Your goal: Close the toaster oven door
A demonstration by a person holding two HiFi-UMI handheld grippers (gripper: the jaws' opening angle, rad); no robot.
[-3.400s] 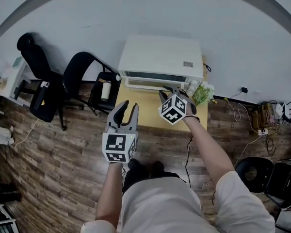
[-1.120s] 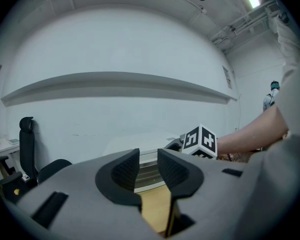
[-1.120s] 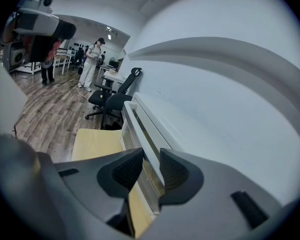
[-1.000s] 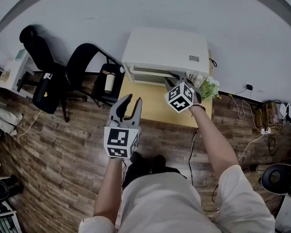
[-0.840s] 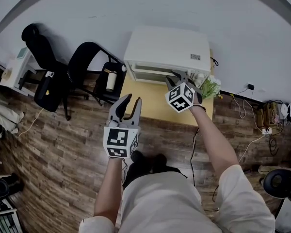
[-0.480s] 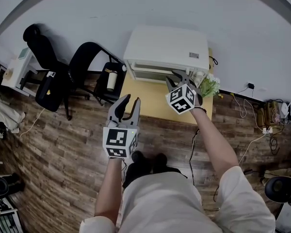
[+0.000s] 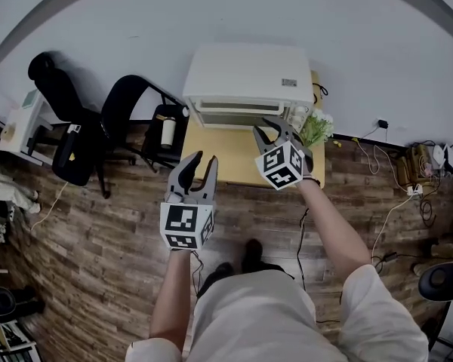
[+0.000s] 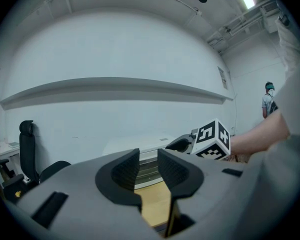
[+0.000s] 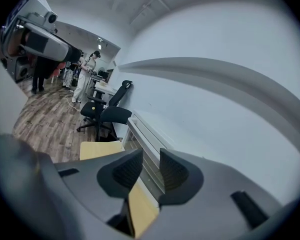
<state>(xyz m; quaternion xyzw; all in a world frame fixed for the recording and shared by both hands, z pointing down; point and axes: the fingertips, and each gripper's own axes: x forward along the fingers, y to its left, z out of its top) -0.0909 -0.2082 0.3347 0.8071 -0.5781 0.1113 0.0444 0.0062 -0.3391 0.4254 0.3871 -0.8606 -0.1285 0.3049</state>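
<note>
Your right claw (image 7: 273, 130), just narrowed, hangs part-open and empty before the toaster oven (image 7: 249, 78). Its door (image 7: 241, 116) is likely stiff-hinged; push its top edge.

wooden table (image 7: 230, 151) bears toaster oven (image 7: 249, 78) and flowers (image 7: 315, 127).

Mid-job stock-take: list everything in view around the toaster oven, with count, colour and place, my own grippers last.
toaster oven: one, white, on the table's far edge by the wall, door looks closed.
table: one, tan, under the oven.
plant: one, green with white flowers, right of the oven.
office chairs: two, black, left of the table.
cylinder: one, pale, on a dark seat by the table's left edge.
cables: several, pale and dark, on the floor at right.
left gripper: one, grey, jaws open and empty, near the table's front left corner.
right gripper: one, grey, before the oven's right end; jaws open, just closed slightly, nothing between.
</note>
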